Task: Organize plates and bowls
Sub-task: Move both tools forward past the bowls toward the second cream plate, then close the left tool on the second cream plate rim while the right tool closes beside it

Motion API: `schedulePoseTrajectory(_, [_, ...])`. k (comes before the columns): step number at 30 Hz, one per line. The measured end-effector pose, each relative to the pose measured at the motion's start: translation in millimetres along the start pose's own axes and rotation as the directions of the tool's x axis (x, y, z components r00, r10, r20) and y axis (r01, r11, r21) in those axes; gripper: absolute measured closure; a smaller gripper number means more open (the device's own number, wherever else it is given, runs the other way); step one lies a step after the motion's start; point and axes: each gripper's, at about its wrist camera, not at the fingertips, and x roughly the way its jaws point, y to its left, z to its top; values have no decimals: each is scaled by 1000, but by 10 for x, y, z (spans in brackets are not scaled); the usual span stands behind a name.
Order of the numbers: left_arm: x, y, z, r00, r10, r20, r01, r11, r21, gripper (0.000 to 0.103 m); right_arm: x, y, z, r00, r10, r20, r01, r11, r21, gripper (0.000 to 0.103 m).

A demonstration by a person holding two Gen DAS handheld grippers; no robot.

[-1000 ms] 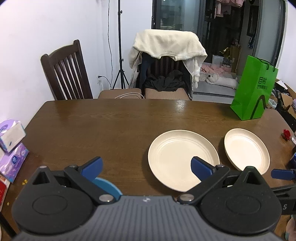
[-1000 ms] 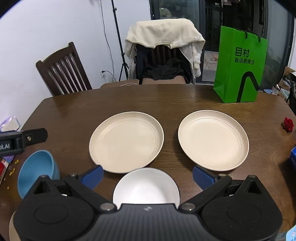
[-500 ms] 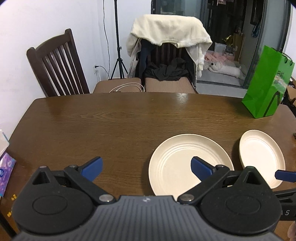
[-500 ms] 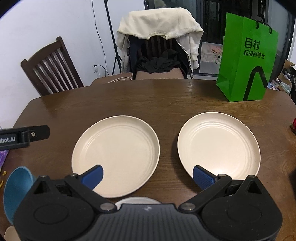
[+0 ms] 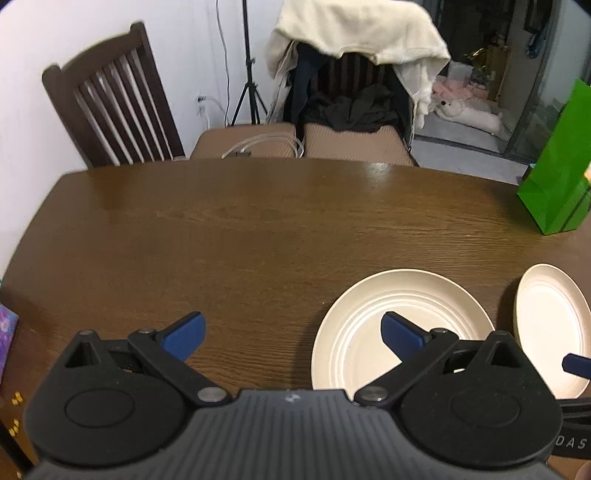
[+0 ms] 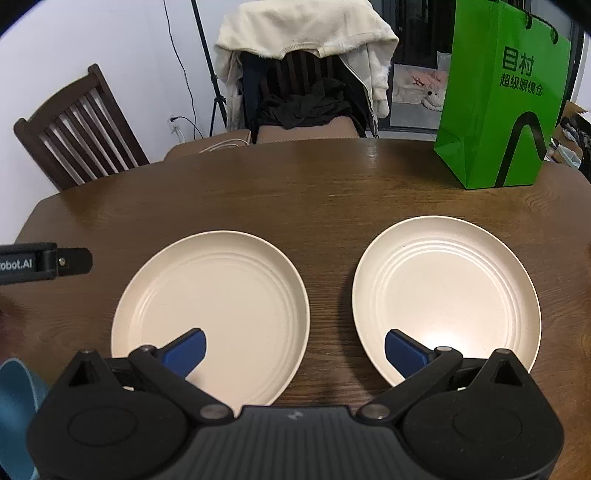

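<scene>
Two cream plates lie side by side on the brown table (image 6: 314, 192): the left plate (image 6: 210, 295) and the right plate (image 6: 447, 291). My right gripper (image 6: 295, 349) hovers open over the gap between them, one finger above each plate's near rim, holding nothing. In the left wrist view the left plate (image 5: 354, 325) lies under the right finger of my left gripper (image 5: 291, 332), which is open and empty; the other plate (image 5: 550, 325) is at the far right. A blue bowl (image 6: 14, 406) shows at the right view's lower left edge.
A green paper bag (image 6: 502, 96) stands at the table's back right. Two chairs (image 5: 110, 99) sit behind the far edge, one draped with a cream garment (image 5: 354, 33). A purple packet (image 5: 5, 332) lies at the left edge. Bare wood spans the table's left and back.
Both grippers moved forward over the table. The white bowl slid out of the right view beneath the gripper, and the blue bowl left the left view.
</scene>
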Motion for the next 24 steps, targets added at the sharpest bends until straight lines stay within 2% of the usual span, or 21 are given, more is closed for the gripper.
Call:
schedulePoseTrajectory(9, [252,35,59,997,5,-80,-7,1000,-22,0,126,-34,66,1000,9,-25,-8,1000,13,7])
schedulePoseTrajectory(13, [385,28,-6,991,11,-136,-14,1000,-19,1,193,-17,67,999,13,-44,-12,1000,12,19])
schedulePoseTrajectory(16, [485,68,-35,983,-19,-182,12,999,-42,5,250,-29,50,998,13,-62,-12,1000,19,27])
schedulePoseTrajectory(19, [548,59,-60,980,-15,-201,9,999,-32,11,303,-67,47,996,22,-81,-20,999,31,37])
schedulePoseTrajectory(24, [653,60,-63,975,-21,-222,14,999,-31,17,396,-101,42,993,37,-109,-31,998,58,47])
